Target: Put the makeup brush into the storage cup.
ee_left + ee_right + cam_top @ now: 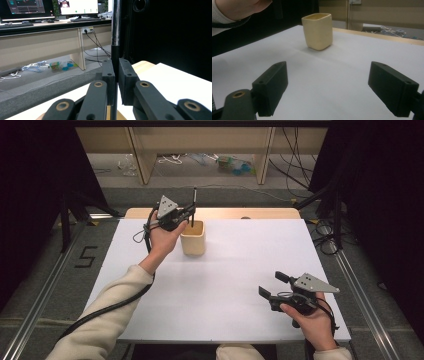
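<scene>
Left gripper [191, 213] jaws clamped on upright pen [194, 200] over cup [193, 239]; right gripper [272, 287] jaws wide, empty. Next: lower, release.

The person wears cream sleeves [102, 317] of soft knit, long to the wrists. The left gripper [189, 215] and the right gripper [272, 285] are both matt black, each topped by a grey three-cornered plate [167, 205] dotted with small dark holes. Behind the fingers [126, 80], flat black link arms hinge on brass-ringed pivots [98, 84]; each blocky pad carries small round screw holes on its face. A thick black cable [107, 307] trails back from the left gripper along the sleeve, and thinner black wires loop beside its body.
</scene>
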A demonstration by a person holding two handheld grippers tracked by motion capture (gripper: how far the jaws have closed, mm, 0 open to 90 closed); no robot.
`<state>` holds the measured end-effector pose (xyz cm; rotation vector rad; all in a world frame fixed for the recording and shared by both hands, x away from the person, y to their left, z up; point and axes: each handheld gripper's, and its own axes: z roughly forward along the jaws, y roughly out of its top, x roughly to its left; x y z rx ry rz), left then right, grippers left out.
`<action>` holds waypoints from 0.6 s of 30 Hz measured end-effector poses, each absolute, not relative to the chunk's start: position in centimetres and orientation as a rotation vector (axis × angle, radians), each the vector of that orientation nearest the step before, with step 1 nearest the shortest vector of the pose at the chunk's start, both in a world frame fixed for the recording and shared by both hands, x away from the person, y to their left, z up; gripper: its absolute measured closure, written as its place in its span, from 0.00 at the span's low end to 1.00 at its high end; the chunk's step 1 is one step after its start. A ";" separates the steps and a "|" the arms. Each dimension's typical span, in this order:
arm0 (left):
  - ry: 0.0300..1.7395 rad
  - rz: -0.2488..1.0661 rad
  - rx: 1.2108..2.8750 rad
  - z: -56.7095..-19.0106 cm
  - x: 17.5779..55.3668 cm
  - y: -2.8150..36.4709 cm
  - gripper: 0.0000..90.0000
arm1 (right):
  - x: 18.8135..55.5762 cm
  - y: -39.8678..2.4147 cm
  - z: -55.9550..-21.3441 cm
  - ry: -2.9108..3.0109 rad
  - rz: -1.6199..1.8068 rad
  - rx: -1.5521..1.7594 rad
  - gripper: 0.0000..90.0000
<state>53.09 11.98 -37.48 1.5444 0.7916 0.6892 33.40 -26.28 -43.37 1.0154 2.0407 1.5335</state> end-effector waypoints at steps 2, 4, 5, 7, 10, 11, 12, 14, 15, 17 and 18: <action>0.791 0.690 1.545 -37.5 53.1 12.0 0.93 | 33.4 -26.2 -43.4 2.030 1.568 1.017 0.19; 0.792 0.691 1.546 -37.6 53.2 11.9 0.93 | 33.5 -26.1 -43.5 2.013 1.593 1.011 0.19; 0.795 0.691 1.546 -37.6 53.3 11.9 0.93 | 33.5 -26.1 -43.5 2.013 1.593 1.011 0.19; 0.794 0.691 1.553 -37.7 53.4 11.9 0.93 | 33.5 -26.2 -43.5 2.017 1.577 1.012 0.19; 0.801 0.692 1.554 -37.9 53.5 11.9 0.93 | 33.5 -26.2 -43.5 2.022 1.565 1.003 0.19; 0.801 0.692 1.554 -37.9 53.5 11.9 0.93 | 33.4 -26.2 -43.4 2.023 1.570 1.013 0.19; 0.801 0.692 1.557 -37.9 53.5 11.9 0.93 | 33.5 -26.1 -43.5 2.012 1.596 1.010 0.19; 0.799 0.692 1.560 -38.0 53.6 11.9 0.93 | 33.5 -26.1 -43.6 2.011 1.600 1.008 0.19; 0.799 0.692 1.560 -38.0 53.6 11.9 0.93 | 33.5 -26.1 -43.6 2.011 1.600 1.008 0.19; 0.802 0.692 1.555 -38.0 53.7 11.9 0.93 | 33.5 -26.2 -43.5 2.024 1.577 1.011 0.19; 0.802 0.692 1.555 -38.0 53.7 11.8 0.93 | 33.4 -26.2 -43.4 2.034 1.558 1.017 0.19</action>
